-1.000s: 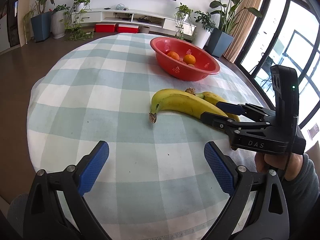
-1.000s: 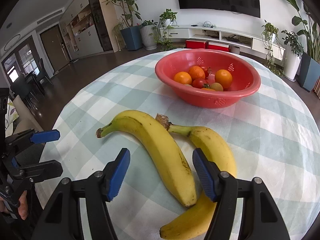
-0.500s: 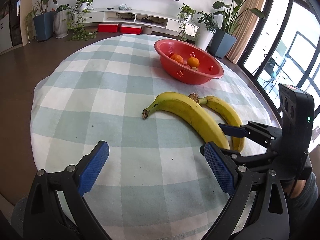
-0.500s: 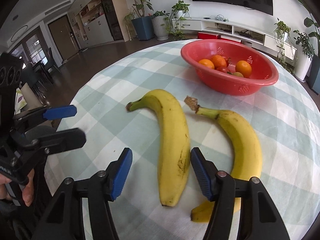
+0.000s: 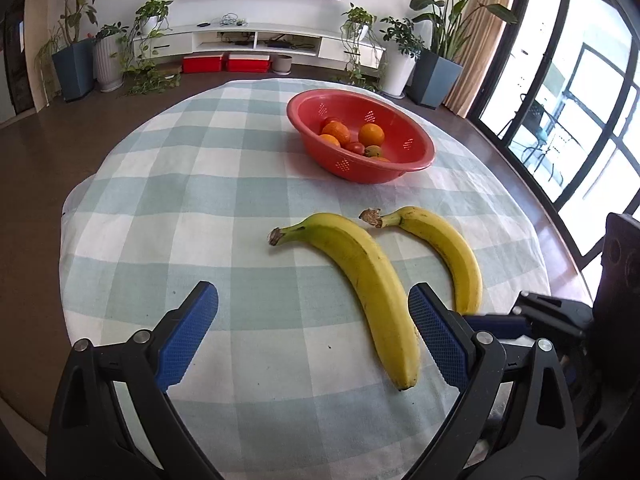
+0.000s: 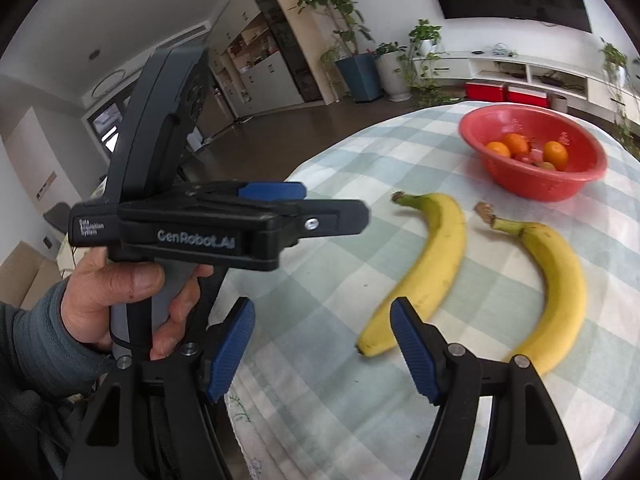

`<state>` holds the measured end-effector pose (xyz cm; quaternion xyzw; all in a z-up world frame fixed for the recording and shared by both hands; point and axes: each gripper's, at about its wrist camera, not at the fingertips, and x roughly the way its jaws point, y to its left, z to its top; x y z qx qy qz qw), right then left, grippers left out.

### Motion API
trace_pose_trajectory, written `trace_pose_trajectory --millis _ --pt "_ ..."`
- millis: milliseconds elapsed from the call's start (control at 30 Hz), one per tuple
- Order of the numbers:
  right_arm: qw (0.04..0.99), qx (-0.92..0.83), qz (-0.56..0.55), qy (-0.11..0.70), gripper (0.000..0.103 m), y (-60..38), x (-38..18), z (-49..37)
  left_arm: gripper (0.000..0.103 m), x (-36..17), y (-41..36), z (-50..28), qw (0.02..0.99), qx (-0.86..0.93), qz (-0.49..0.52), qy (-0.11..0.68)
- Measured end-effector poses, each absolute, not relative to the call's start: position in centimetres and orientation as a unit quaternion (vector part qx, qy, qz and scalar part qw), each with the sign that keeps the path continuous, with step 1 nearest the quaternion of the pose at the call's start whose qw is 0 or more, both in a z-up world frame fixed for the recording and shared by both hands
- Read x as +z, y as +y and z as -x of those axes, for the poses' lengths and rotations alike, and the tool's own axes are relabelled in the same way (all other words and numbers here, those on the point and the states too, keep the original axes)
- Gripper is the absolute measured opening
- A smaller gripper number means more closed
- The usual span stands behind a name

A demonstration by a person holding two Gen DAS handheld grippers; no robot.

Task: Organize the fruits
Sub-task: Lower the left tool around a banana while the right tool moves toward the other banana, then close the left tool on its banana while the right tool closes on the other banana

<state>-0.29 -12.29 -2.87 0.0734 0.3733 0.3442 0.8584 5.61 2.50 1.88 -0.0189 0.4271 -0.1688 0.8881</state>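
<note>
Now both handheld grippers sit back from the fruit, where a second ago the right one had its blue pads on either side of the larger banana. The long yellow larger banana [image 5: 370,280] and the shorter yellow banana [image 5: 444,248] lie side by side on the round table's pale green-and-white checked cloth [image 5: 192,208], apart from each other, their stems pointing toward the red perforated plastic bowl [image 5: 416,160]. That bowl holds several oranges [image 5: 371,134] and some smaller red fruit, and stands beyond the bananas, well clear of them.

The right gripper [image 6: 322,354] has swung away to the side; its jaws are opening and nothing lies between them, so the banana is released and rests flat. The left gripper [image 5: 312,340] hangs over bare cloth with its jaws wide and empty, the larger banana's tip just beside its right pad [image 5: 436,336].

Neither banana has reached the bowl. My reading is that the pick has been given up or reset, and a fresh approach is needed.
</note>
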Motion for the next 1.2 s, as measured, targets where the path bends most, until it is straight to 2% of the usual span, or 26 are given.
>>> trace_pose_trajectory --millis 200,367,467,533,600,867,933,1033,1200 --pt "0.905 0.151 -0.154 0.365 0.074 -19.4 -3.2 -1.7 0.097 -0.5 -2.1 -7.3 0.866 -0.162 -0.048 0.472" --pt "0.915 0.117 -0.136 0.362 0.074 -19.3 -3.2 -1.7 0.094 -1.9 -4.5 -8.4 0.862 -0.141 -0.087 0.479" --pt "0.921 0.115 -0.099 0.360 0.073 -18.6 -3.0 -1.7 0.086 -2.4 -5.2 -8.9 0.859 -0.145 -0.093 0.481" --pt "0.922 0.111 -0.083 0.362 0.073 -18.3 -3.2 -1.6 0.071 -2.5 -5.9 -9.1 0.858 -0.146 -0.103 0.482" --pt "0.922 0.110 -0.076 0.363 0.073 -18.5 -3.4 -1.5 0.064 -2.8 -6.7 -9.2 0.854 -0.147 -0.112 0.486" --pt "0.924 0.100 -0.065 0.363 0.072 -18.5 -3.3 -1.1 0.062 -4.4 -7.5 -10.1 0.844 -0.147 -0.127 0.500" --pt "0.925 0.097 -0.059 0.363 0.071 -18.4 -3.3 -1.1 0.048 -4.4 -7.6 -10.2 0.841 -0.163 -0.123 0.502" --pt "0.925 0.094 -0.055 0.365 0.070 -18.4 -3.4 -1.2 0.039 -4.3 -8.1 -10.0 0.838 -0.171 -0.134 0.500" --pt "0.923 0.084 -0.048 0.373 0.070 -18.3 -3.7 -1.4 0.033 -4.1 -7.1 -10.0 0.835 -0.190 -0.115 0.503"
